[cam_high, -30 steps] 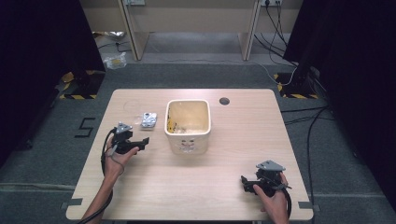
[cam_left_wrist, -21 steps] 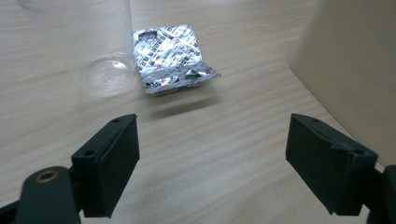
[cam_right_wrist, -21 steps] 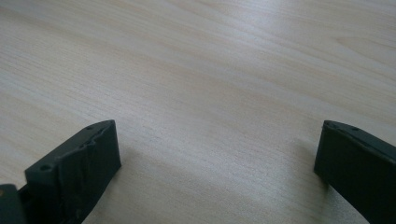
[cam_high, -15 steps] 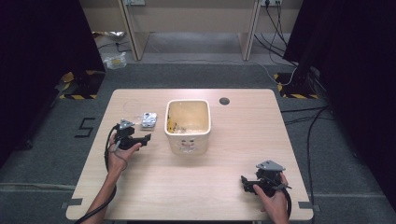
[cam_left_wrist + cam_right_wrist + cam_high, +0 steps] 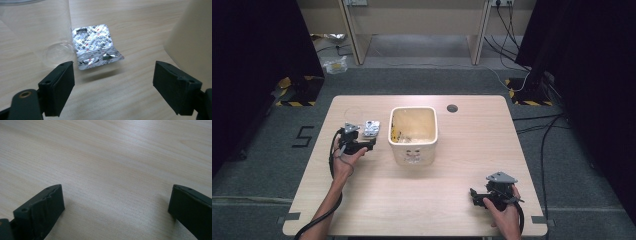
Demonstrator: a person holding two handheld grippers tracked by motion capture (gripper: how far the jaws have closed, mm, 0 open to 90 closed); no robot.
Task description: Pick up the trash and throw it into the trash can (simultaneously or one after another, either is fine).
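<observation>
Crinkled silver foil blister pack (image 5: 96, 46) sits between clear plastic cup (image 5: 37, 30) and cream square tub (image 5: 413, 134); left gripper (image 5: 113, 85) gapes wide, empty, just short of it.

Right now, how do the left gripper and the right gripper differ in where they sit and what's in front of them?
The left gripper sits at the table's left, beside the cream bin; the right gripper sits near the front right corner. The left gripper faces a foil blister pack lying between a clear cup and the bin; the right gripper faces bare wood. Both are open and hold nothing.
</observation>
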